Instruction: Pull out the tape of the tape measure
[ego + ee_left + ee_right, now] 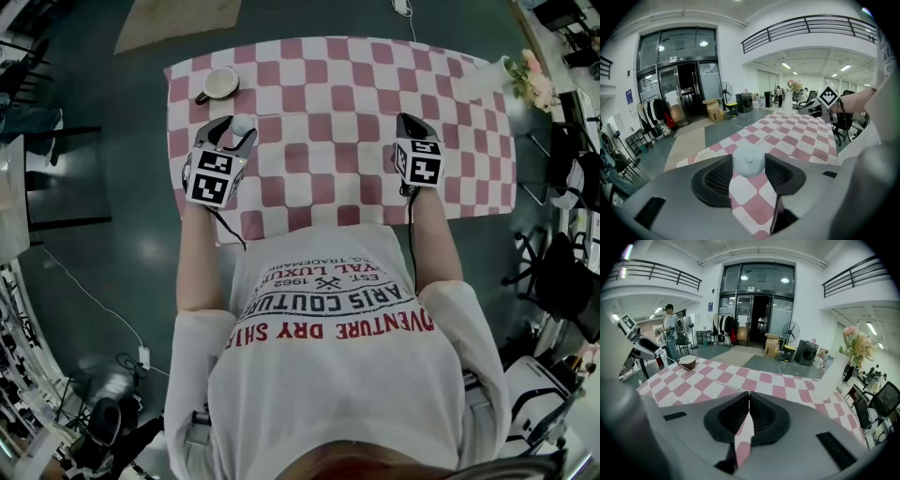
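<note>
Over checked cloth, left gripper pinches tape measure, right gripper fingers together; shirt: "EST. 1962".

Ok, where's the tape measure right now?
The round white tape measure sits clamped in the left gripper's jaws, over the checkered table's left side in the head view, just nearer than the mug.

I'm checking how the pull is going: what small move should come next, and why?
Probably draw the right gripper away to the right. Its jaws are shut where a thin line, seemingly the tape, runs toward the left gripper, whose jaws clamp the round white tape measure.
</note>
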